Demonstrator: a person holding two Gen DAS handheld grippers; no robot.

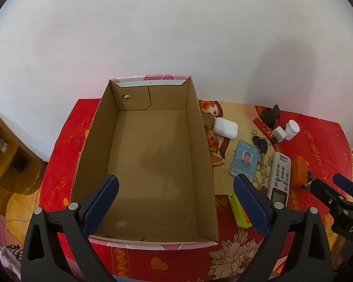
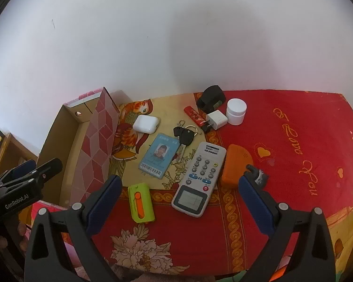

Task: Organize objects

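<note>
Opening stage of the sorting task. The cardboard box [image 1: 150, 164] stands empty on the left of the red cloth [image 2: 294, 141]; every loose item lies to its right. The left gripper [image 1: 176, 202] hovers over the box, fingers apart and holding nothing. The right gripper [image 2: 178, 202] hangs above the remote control [image 2: 198, 178], fingers likewise apart and empty. Nearby lie the green utility knife [image 2: 141, 202], ID card [image 2: 158, 155], keys [image 2: 184, 137], earbud case [image 2: 145, 123], orange object [image 2: 236, 164], charger plug [image 2: 217, 119], white jar [image 2: 235, 111], red lighter [image 2: 195, 116] and a black object [image 2: 210, 98]. The next move probably requires lowering over one item and closing. The orange object's near end is hidden behind a finger; the black object's identity is unclear.
</note>
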